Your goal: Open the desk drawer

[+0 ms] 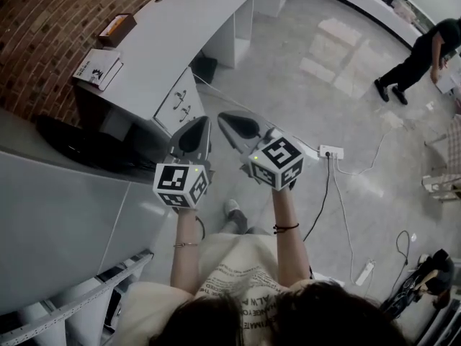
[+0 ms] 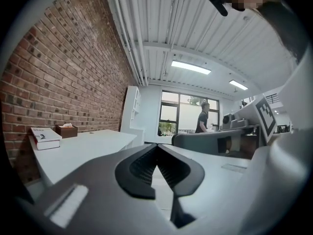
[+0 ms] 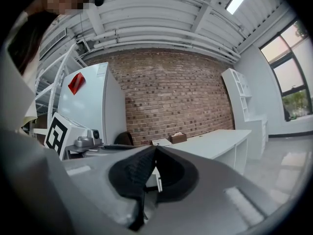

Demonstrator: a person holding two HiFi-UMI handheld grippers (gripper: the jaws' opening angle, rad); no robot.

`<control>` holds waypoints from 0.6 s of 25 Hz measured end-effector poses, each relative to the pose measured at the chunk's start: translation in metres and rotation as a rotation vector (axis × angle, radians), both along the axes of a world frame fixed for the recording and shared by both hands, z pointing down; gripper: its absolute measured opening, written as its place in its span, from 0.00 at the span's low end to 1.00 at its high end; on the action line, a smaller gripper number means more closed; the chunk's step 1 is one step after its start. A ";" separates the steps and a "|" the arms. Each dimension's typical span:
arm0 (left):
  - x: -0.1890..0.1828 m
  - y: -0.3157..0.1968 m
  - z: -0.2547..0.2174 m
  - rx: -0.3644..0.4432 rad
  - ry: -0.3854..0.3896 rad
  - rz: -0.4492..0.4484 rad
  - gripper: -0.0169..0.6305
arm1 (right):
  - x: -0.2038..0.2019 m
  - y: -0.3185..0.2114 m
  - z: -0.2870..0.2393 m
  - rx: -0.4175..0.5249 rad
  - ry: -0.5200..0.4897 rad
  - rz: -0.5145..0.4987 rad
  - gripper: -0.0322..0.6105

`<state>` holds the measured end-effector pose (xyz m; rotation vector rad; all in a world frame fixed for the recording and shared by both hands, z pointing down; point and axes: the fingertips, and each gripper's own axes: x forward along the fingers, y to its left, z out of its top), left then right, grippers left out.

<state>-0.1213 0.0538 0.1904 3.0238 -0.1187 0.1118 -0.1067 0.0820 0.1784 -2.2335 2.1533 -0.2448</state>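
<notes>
The white desk (image 1: 184, 31) runs along the brick wall, and its drawer unit (image 1: 180, 107) with dark handles faces the floor. Both grippers are held side by side over the floor, pointing level toward the desk and apart from it. The left gripper (image 1: 204, 123) is nearest the drawer fronts, just right of them; its jaws meet at the tips with nothing between them (image 2: 157, 145). The right gripper (image 1: 222, 116) is also shut and empty (image 3: 155, 149). The desk (image 2: 83, 148) shows in the left gripper view, and the desk (image 3: 220, 141) shows ahead in the right gripper view.
A book (image 1: 97, 67) and a brown tissue box (image 1: 117, 27) lie on the desk. A black chair (image 1: 75, 146) stands left of the drawers, beside a grey cabinet (image 1: 57, 222). A power strip (image 1: 331, 152) and cables lie on the floor. A person (image 1: 418, 56) stands far right.
</notes>
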 end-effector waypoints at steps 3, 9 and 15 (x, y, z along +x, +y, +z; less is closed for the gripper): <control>0.006 -0.013 0.004 -0.005 -0.007 -0.020 0.03 | 0.011 -0.014 -0.001 0.001 -0.002 -0.012 0.05; 0.008 -0.045 0.009 -0.002 -0.013 -0.053 0.03 | 0.019 -0.053 0.002 0.003 -0.005 -0.049 0.05; 0.012 -0.075 0.018 -0.013 -0.028 -0.123 0.03 | 0.029 -0.091 0.008 -0.006 -0.009 -0.122 0.05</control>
